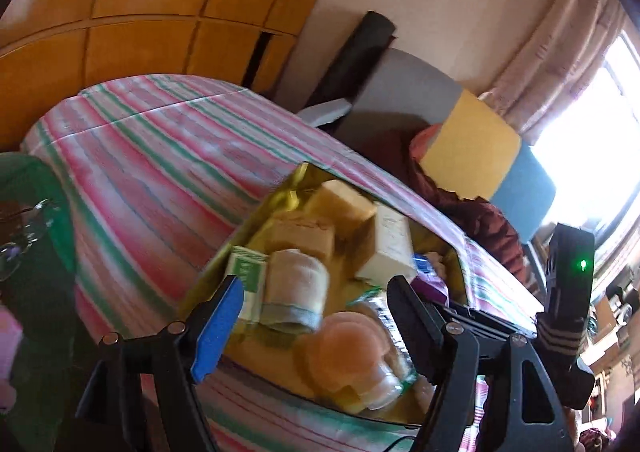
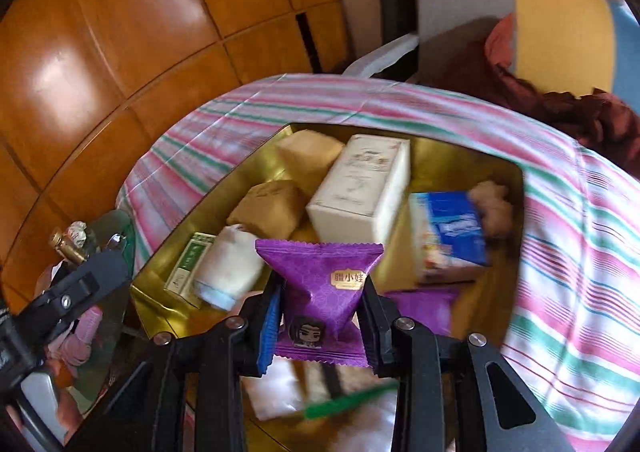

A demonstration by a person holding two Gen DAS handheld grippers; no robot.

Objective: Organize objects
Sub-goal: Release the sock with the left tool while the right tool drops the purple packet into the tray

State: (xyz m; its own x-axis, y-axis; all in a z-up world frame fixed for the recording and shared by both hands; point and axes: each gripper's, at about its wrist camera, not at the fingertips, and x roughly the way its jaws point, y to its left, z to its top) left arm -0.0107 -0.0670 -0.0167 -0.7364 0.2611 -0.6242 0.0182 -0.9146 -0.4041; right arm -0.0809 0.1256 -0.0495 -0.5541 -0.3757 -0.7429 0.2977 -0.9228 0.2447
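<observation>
Setting: a lived-in room of a home. Indicators: a wall of glossy wooden cabinet panels (image 2: 132,31); a surface covered by a pink, green and white striped cloth (image 1: 152,155); a sofa or chair with grey, yellow and blue cushions (image 1: 472,139) carrying crumpled dark red fabric (image 1: 492,219); a patterned curtain (image 1: 560,51) beside a bright window (image 1: 592,123); a gold tin (image 2: 460,155) containing household sundries and snacks

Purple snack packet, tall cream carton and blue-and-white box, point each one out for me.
Purple snack packet (image 2: 320,292), right wrist view, middle of its front, between the fingers.
Tall cream carton (image 2: 360,187), right wrist view, its printed side face.
Blue-and-white box (image 2: 452,228), right wrist view, its blue face.
</observation>
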